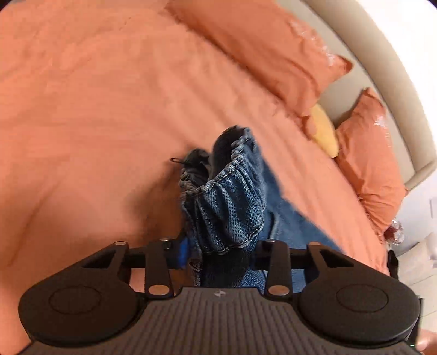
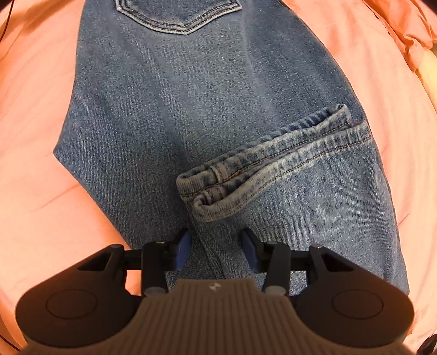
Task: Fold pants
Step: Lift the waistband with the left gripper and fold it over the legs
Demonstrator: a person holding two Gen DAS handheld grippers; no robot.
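The left wrist camera is looking slanted down across the orange bed (image 1: 95, 109), with pillows (image 1: 273, 54) far off toward one o'clock. The right wrist camera is looking straight down, very close over the jeans (image 2: 191, 109). Both views are sharing the jeans (image 1: 232, 196) and the bed.

One pair of jeans (image 2: 207, 114) ahead of the tool, one back pocket (image 2: 179, 15) showing; two orange pillows (image 1: 262, 52) far right (plus one yellow cushion (image 1: 325, 131) between them); one bedsheet (image 1: 90, 103).
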